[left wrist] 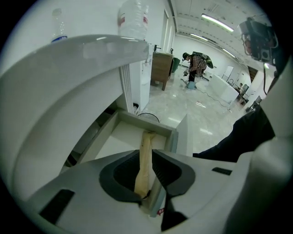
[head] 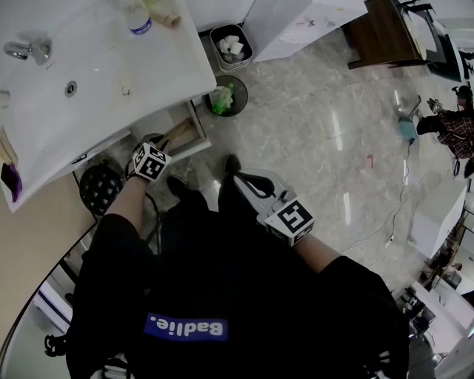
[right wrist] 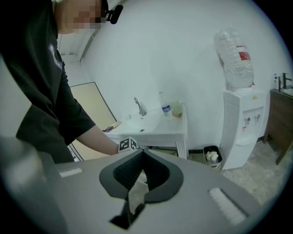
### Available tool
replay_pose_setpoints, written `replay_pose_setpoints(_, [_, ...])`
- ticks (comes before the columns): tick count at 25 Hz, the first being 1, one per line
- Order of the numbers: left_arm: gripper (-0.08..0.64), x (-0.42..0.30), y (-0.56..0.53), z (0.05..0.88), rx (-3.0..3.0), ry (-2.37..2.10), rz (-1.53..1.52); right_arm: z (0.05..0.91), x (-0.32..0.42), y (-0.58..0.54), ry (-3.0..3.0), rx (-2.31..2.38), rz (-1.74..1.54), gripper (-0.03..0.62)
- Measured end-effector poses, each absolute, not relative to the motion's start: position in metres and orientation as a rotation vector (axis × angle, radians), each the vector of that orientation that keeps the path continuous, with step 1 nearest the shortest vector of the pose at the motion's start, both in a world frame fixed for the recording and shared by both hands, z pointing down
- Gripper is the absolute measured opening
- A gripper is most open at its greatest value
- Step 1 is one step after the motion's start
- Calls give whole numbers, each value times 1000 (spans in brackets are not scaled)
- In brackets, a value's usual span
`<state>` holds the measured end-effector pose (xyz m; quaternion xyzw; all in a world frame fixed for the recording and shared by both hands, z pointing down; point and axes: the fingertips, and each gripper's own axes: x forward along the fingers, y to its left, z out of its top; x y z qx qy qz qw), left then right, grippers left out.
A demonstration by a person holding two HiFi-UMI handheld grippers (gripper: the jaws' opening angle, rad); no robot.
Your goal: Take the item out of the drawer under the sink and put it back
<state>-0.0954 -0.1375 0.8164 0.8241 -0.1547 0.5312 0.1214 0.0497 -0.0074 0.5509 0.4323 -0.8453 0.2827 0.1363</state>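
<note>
At far left in my head view, the white sink (head: 111, 66) fills the upper corner, with its faucet (head: 26, 50) near the left edge and a clear bottle (head: 138, 22) standing at the back rim. Below the basin's front edge my left gripper (head: 159, 148) points steeply down into the open drawer (head: 200, 127). The left gripper view shows its jaws (left wrist: 147, 153) standing apart, with the item (left wrist: 145, 160), a long tan stick-like piece, running between them. I see space beside it, so the pads are not squeezing it. Its far end reaches the drawer's far wall (left wrist: 137, 119), and it lies lengthwise on the drawer floor; from the head view it shows as a tan strip (head: 180, 133) inside the drawer.

Just right of the drawer a round dark bin (head: 226, 96) with something green in it stands on the floor. Behind it is a rectangular bin (head: 231, 46) holding crumpled white paper.

Further right, my right gripper (head: 241, 181) hangs over the tiled floor, well apart from the drawer. Its own view shows the pads (right wrist: 143, 153) pressed together at the tips with nothing between them, and it faces the sink and a water dispenser (right wrist: 245, 128) against the wall.

At the far right edge, another person (head: 448, 126) bends over the floor.
</note>
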Motion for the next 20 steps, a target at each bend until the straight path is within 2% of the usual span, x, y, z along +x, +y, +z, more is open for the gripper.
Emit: replay_pose_setpoints(20, [134,-89,-144,923,2273,-234,1782,601,74,19,-2320,1249,942,2])
